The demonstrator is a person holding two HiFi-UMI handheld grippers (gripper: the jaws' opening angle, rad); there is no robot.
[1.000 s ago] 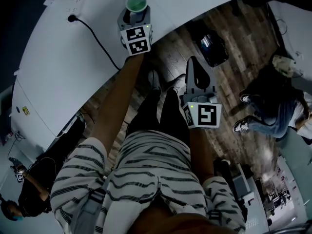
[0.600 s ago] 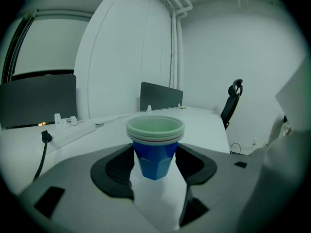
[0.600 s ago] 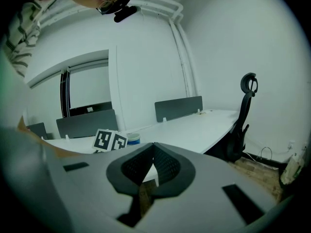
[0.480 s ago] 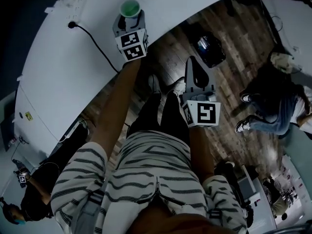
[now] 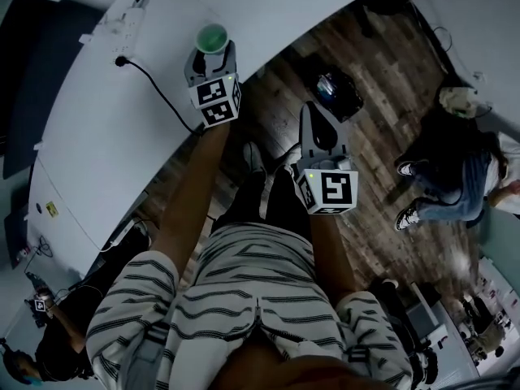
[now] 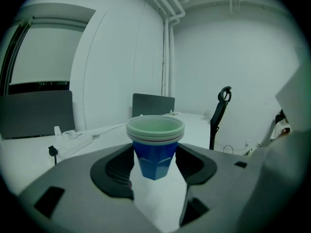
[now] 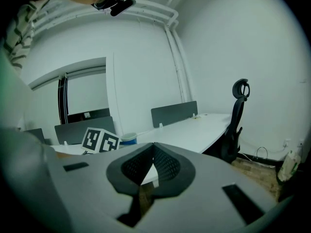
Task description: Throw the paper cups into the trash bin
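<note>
table [image 5: 106, 153]: white, on my left. A black cord [image 5: 158, 65] lies across it.
cups [image 5: 212, 37]: a stack, standing upright, green inside and blue outside. They sit between the jaws of my left gripper [image 5: 212, 54], over the table near its edge.
left gripper: I pinch the cups with it. One pad presses on each blue side.
right gripper [image 5: 315, 116]: its jaws are pressed together with nothing in them. It hangs over the wood floor [image 5: 382, 136], well apart from the cups.
bin [image 5: 341, 92]: dark, on the floor, just past the tip of my right gripper.
person [image 5: 455, 177]: far to the right, in jeans.
</note>
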